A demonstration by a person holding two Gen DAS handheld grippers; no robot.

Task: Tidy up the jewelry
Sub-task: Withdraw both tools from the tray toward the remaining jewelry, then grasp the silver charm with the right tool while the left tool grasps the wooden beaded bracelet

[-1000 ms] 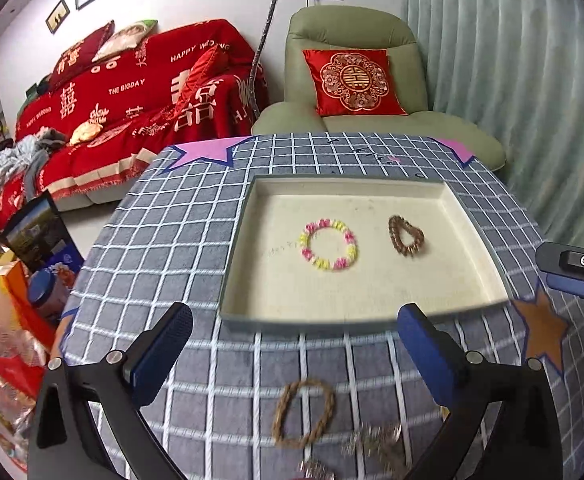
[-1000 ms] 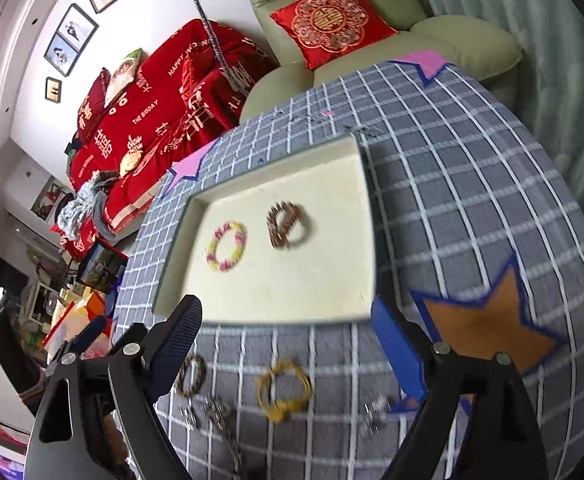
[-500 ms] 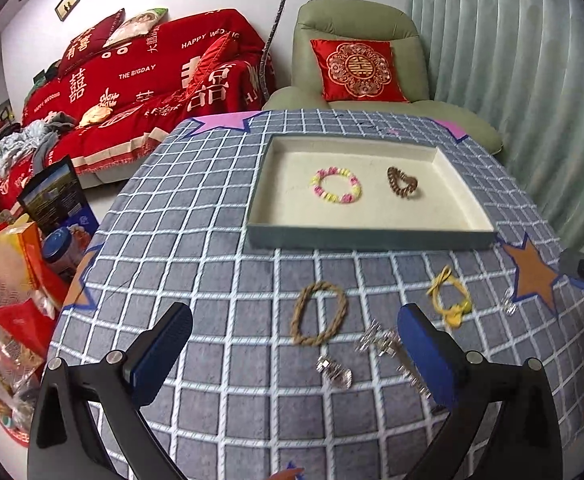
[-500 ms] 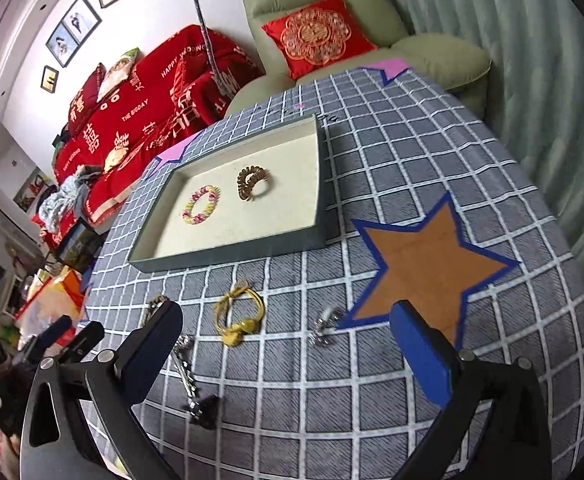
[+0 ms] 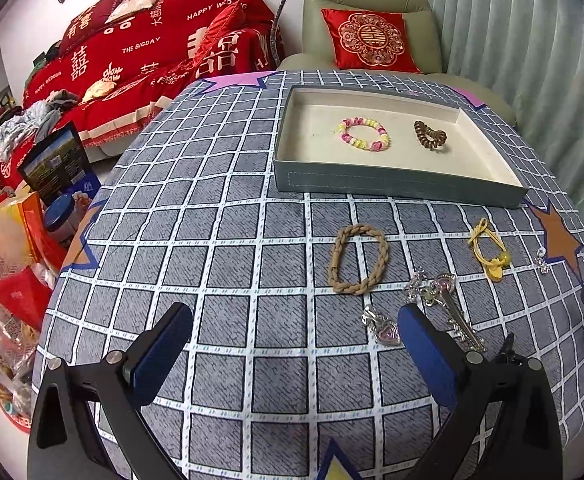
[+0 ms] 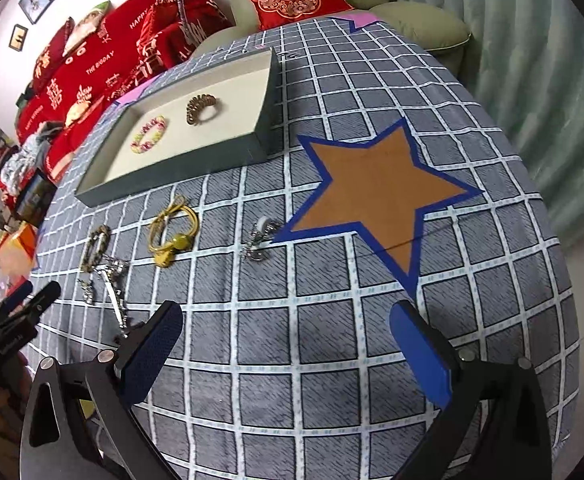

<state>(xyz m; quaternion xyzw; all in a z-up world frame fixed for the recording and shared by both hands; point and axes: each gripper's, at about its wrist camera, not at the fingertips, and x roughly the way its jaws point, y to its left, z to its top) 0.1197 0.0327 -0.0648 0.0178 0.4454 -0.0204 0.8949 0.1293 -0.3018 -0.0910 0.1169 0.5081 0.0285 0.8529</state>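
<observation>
A grey tray (image 5: 392, 190) (image 6: 179, 164) holds a pink-yellow bead bracelet (image 5: 364, 134) (image 6: 149, 134) and a brown coil hair tie (image 5: 430, 135) (image 6: 199, 107). On the cloth in front lie a tan braided band (image 5: 358, 258) (image 6: 95, 248), a yellow hair tie (image 5: 490, 249) (image 6: 173, 232), a silver hairpin (image 5: 448, 306) (image 6: 111, 280), a heart pendant (image 5: 384, 328) and a small silver earring (image 5: 542, 260) (image 6: 257, 238). My left gripper (image 5: 294, 344) is open and empty, near the table's front edge. My right gripper (image 6: 285, 340) is open and empty, below the orange star (image 6: 376, 192).
The round table has a grey checked cloth (image 5: 231, 240). A red sofa (image 5: 139, 60) and a green armchair (image 5: 372, 20) stand behind it. Bags and boxes (image 5: 19, 240) sit on the floor at left. A curtain (image 5: 532, 40) hangs at right.
Both grippers have pulled back from the tray toward the table's near side. The loose jewelry on the cloth now shows fully in front of them. Both stay open.
</observation>
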